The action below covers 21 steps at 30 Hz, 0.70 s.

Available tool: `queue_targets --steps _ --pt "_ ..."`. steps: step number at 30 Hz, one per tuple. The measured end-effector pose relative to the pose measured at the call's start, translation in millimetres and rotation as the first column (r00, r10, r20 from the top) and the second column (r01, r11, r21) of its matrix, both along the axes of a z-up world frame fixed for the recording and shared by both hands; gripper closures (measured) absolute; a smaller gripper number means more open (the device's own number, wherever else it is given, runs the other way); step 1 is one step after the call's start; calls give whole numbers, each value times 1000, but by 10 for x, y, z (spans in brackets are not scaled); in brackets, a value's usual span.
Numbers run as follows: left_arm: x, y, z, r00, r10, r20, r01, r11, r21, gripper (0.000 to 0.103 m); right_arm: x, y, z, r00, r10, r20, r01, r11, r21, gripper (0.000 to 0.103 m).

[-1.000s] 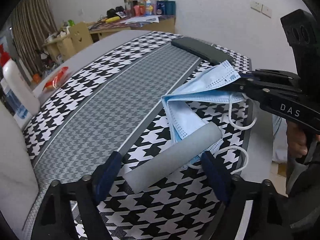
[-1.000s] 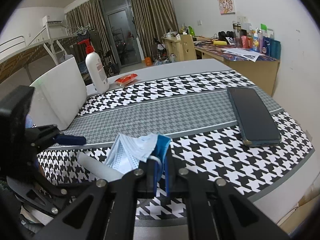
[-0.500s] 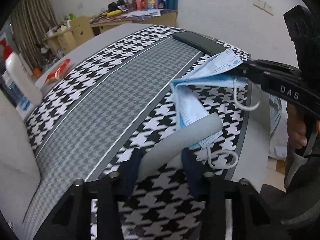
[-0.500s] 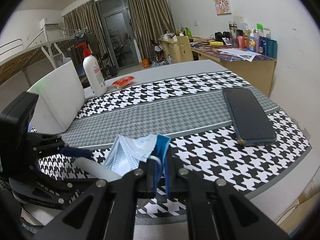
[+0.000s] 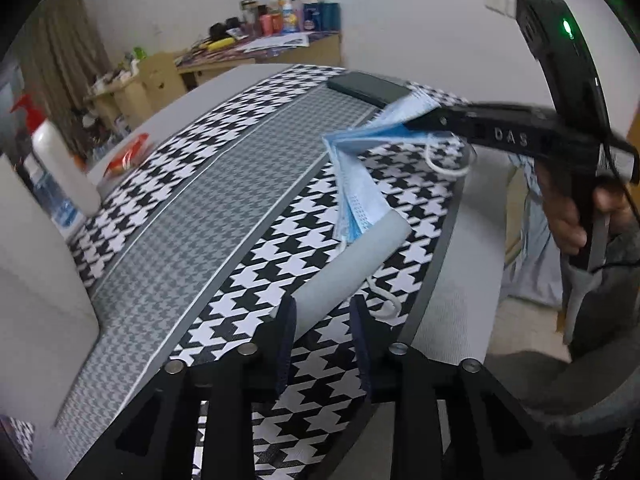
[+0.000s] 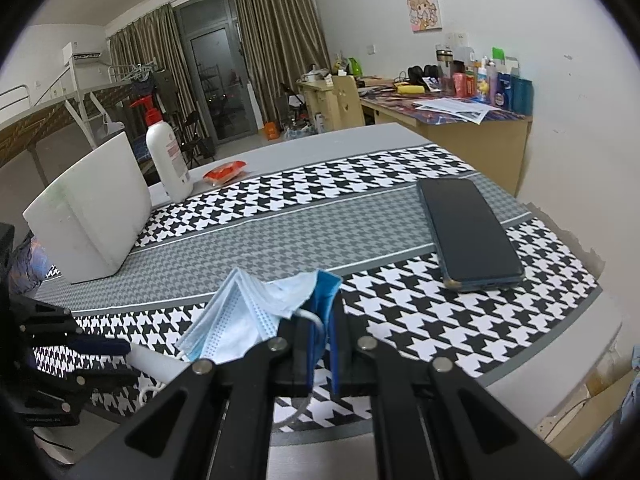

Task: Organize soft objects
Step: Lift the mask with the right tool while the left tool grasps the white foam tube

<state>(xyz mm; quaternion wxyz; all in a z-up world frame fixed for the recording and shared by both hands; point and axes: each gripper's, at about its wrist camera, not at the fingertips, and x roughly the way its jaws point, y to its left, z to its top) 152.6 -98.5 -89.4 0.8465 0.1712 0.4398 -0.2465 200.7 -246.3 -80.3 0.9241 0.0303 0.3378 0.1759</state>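
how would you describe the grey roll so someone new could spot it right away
Start at the houndstooth cloth on the table and go to its near black-and-white band. There the grey roll lies with the blue masks draped over its far end and the left gripper clamped on its near end. It is the only plain grey cylinder; the masks are pleated and the phone is flat and dark.

The houndstooth-patterned cloth [image 6: 400,168] covers the table across the middle of the right wrist frame. A dark flat phone [image 6: 468,232] lies on it at right. At left stands a white box [image 6: 88,212]; behind it a white pump bottle [image 6: 166,160], with a red packet [image 6: 225,171] just to its right. At lower centre a folded blue face mask [image 6: 240,312] lies partly under a grey foam cylinder [image 5: 352,256].
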Motion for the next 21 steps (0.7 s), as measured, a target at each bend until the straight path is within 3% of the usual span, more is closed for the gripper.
queue_targets --steps 3,8,10,14,16,18,20,21 --pt "28 -69 -30 999 -29 13 29 999 32 61 -24 -21 5 1000 1 4 -1 1000 2 94" --pt "182 -76 -115 999 -35 -5 35 998 45 59 -52 -45 -8 1000 0 4 0 1000 5 94" --pt "226 -64 -131 999 -51 -18 52 998 24 53 -65 -44 -16 1000 5 4 -5 1000 7 94" --pt "329 -51 -148 998 -43 -46 43 999 -6 53 -75 -48 -27 1000 6 4 -6 1000 7 94" --pt "412 -26 -136 998 -15 -58 14 1000 -22 67 -85 -53 -29 1000 4 6 -4 1000 2 94" --pt "444 3 -129 999 8 -54 -10 1000 -25 74 -101 -64 -29 1000 2 7 -2 1000 -3 90" --pt "441 41 -127 998 16 -55 -18 999 -41 78 -126 -88 -20 1000 -4 12 4 1000 1 70" --pt "423 55 -124 999 20 -46 -21 999 -37 80 -138 -92 -14 1000 -3 16 3 1000 0 65"
